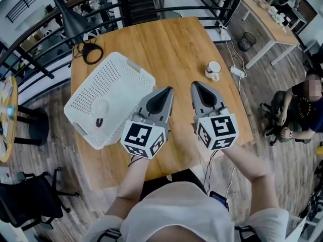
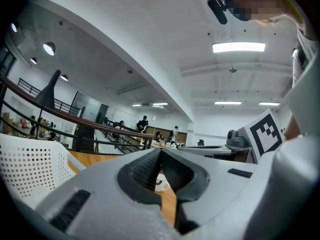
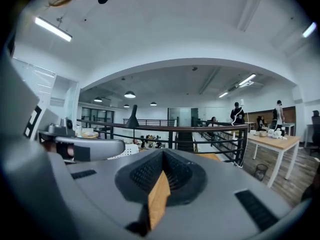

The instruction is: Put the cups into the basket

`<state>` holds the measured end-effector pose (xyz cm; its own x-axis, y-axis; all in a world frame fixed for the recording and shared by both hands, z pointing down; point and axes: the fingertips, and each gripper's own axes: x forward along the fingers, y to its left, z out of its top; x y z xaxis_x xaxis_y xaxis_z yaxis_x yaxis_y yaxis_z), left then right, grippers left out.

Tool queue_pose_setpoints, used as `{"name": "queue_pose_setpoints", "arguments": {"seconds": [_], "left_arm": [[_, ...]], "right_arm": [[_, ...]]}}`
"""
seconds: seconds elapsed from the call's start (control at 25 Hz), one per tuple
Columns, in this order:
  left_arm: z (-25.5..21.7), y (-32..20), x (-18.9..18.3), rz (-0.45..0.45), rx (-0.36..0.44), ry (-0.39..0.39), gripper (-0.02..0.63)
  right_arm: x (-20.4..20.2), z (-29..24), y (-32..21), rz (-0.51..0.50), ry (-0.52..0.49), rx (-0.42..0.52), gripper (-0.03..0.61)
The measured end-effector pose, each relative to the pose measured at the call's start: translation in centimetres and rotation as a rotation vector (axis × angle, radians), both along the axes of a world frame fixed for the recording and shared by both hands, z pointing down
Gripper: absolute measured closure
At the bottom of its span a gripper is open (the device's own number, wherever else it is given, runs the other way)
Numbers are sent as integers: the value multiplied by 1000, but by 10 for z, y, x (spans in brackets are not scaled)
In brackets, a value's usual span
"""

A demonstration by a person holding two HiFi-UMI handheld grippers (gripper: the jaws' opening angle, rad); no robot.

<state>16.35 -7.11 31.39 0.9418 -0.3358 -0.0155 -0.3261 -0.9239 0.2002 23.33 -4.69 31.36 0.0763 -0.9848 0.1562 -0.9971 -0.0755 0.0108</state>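
Observation:
A white mug with dark contents stands on the wooden table, near its right edge. The white perforated basket sits at the table's left; a pale round thing and a small dark thing lie in it. Side by side over the table's near half are my left gripper and right gripper, both shut and empty. The right one's tip is a short way short of the mug. In the left gripper view the shut left gripper shows the mug through the gap below the tips, and the basket at left.
A black lamp and a coiled cable are at the table's far left corner. A white power strip hangs off the right edge. A railing runs behind the table. A seated person is at right; a second table stands beyond.

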Motion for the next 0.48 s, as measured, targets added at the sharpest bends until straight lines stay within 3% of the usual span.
{"name": "queue_pose_setpoints", "arguments": {"seconds": [0.24,0.48], "left_arm": [[29,35,26,89,-10,-40,604],[51,52,31,121,-43,-67,604]], "right_arm": [[21,24,42,115,-24,15,566],[21,47,57,142,-72,-13,566]]}}
